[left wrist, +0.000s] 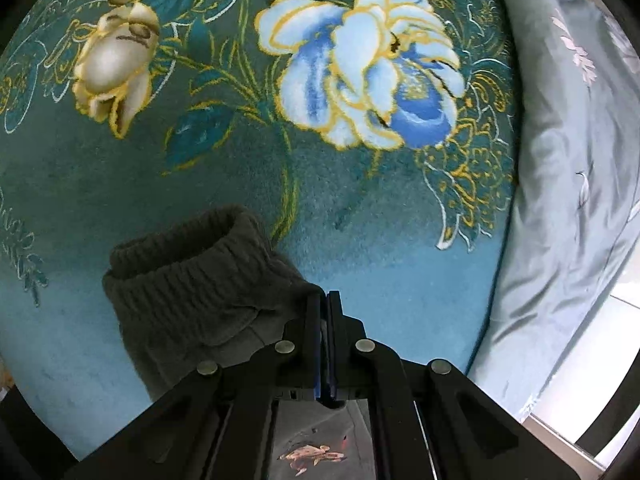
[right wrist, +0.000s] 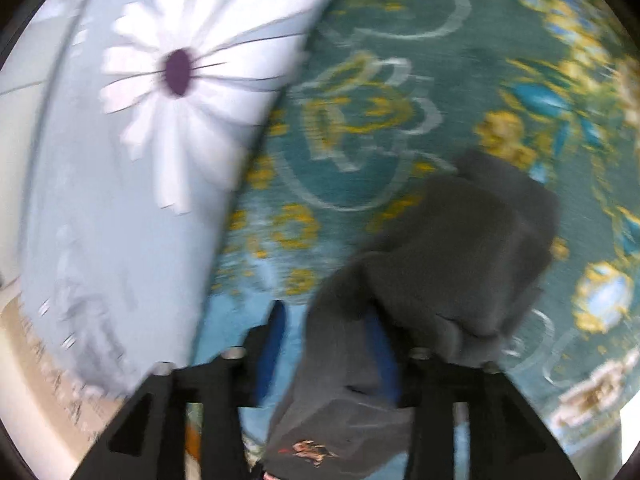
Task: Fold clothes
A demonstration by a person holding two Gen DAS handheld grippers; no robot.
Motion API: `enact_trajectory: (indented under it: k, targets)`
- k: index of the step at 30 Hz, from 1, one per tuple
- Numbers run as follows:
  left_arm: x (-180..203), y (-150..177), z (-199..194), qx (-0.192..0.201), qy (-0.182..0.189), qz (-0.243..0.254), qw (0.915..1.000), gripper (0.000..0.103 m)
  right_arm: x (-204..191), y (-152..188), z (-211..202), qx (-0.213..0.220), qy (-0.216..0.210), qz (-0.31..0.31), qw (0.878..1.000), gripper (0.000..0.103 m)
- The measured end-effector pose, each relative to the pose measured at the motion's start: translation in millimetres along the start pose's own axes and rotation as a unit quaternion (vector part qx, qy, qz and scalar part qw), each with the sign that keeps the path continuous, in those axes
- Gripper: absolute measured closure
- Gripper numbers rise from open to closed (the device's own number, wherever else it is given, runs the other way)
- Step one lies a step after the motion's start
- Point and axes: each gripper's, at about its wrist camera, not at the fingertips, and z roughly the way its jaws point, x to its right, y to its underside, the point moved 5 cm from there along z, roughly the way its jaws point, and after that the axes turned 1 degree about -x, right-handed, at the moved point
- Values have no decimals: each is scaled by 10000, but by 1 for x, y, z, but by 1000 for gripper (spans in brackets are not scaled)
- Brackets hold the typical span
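A dark grey knit garment (left wrist: 192, 292) with a ribbed cuff lies on the teal flowered blanket (left wrist: 360, 208), to the left of my left gripper (left wrist: 327, 300). That gripper's jaws are closed together, and the fabric is drawn up to their tips and runs on underneath. In the blurred right wrist view the same garment (right wrist: 460, 248) is bunched in thick folds. One fold hangs between the jaws of my right gripper (right wrist: 330, 320), which stand apart. It covers most of the right finger, and the left pad (right wrist: 276, 332) is bare. An orange print (right wrist: 312, 450) shows low on the cloth.
A pale blue quilt with white daisies (right wrist: 120, 180) lies along the left of the right wrist view. The same quilt (left wrist: 568, 184) borders the blanket on the right of the left wrist view. A strip of light floor (left wrist: 592, 392) shows beyond it.
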Motion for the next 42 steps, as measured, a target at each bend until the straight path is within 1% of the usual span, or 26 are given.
enact_trajectory:
  k: [1,2,4,6,8,9,10,12,15,18,19,21,23,25,26,27,29,31,32,33,34,36,38,39,41,42]
  targets:
    - [1,-2,2,125,92,-387,9991,101,-3,2,-6,62,-208,-162,9996,47]
    - [1,-3,4,129,86,-375,9992,101,-4,4,-16,190,-394,-292,9986,47]
    - [1,-5,7,154,86,-329,9993,101,5,8,-40,577,-681,-424,9951,47]
    - [0,-6,9,199,124,-265,9994,101,31,11,-65,1001,-709,-363,9918,47]
    - [0,-6,10,231,150,-168,9995,101,63,14,-79,1259,-562,-150,9903,47]
    - [0,-6,10,242,170,-127,9995,101,79,16,-81,1306,-519,-25,9901,47]
    - [-1,-5,9,251,196,-90,9995,101,92,19,-78,1264,-551,89,9904,46]
    - [-3,-3,6,247,315,-81,9992,101,109,28,-65,1083,-751,271,9909,46]
    - [-10,4,-3,142,638,-202,9977,101,116,37,-44,913,-1018,377,9899,46]
    - [-17,15,-16,45,959,-291,9950,101,116,36,-27,914,-1137,517,9880,46]
    - [-17,21,-20,20,1008,-243,9946,101,114,35,-21,894,-1259,582,9863,46]
    - [-14,31,-27,-75,996,8,9950,101,110,35,-16,853,-1317,637,9856,49]
    - [-10,45,-36,-118,963,409,9944,101,103,35,-13,854,-1191,555,9876,51]
    - [-5,60,-41,-129,895,829,9924,101,98,35,-11,867,-1074,521,9891,63]
    - [-1,68,-41,-143,836,1054,9908,101,97,35,-10,878,-1034,547,9892,76]
    - [3,77,-40,-178,759,1304,9884,101,96,35,-10,905,-1051,563,9887,85]
    - [10,93,-35,-290,638,1701,9829,101,90,38,-20,1097,-1143,368,9867,92]
    - [18,109,-29,-388,524,2091,9757,101,82,43,-35,1398,-1317,55,9814,93]
    - [21,117,-25,-431,458,2286,9715,101,85,44,-43,1586,-1418,23,9771,93]
    - [24,125,-21,-484,376,2489,9666,101,95,42,-44,1706,-1351,184,9759,93]
    - [28,133,-17,-536,293,2690,9612,101,108,40,-40,1689,-1268,419,9765,93]
    - [32,147,-6,-636,75,3029,9509,101,130,35,-25,1483,-1320,883,9761,93]
    - [31,155,3,-688,-94,3152,9465,101,134,33,-21,1436,-1324,875,9768,93]
    - [30,158,7,-712,-168,3184,9451,101,132,33,-22,1425,-1274,793,9783,90]
    - [29,162,13,-738,-286,3227,9432,101,127,34,-24,1405,-1148,623,9814,89]
    - [28,162,16,-744,-337,3238,9426,101,125,34,-27,1448,-1091,535,9820,84]
